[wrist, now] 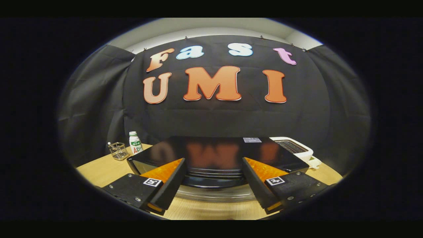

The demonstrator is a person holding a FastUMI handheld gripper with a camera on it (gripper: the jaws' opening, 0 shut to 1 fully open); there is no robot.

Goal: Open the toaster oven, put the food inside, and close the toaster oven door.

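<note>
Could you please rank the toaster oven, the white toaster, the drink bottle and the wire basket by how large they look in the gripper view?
1. Black toaster oven, just ahead of the open gripper.
2. White toaster.
3 and 4. Drink bottle and wire basket look alike, so I leave them unranked.

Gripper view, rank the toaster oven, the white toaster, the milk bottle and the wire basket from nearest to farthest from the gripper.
The gripper is open.
1. Toaster oven: just ahead of the fingers, its front between them.
2. White toaster: behind the oven on the right.
3. Milk bottle and wire basket: beyond the oven's left corner, side by side, too close to call.
</note>
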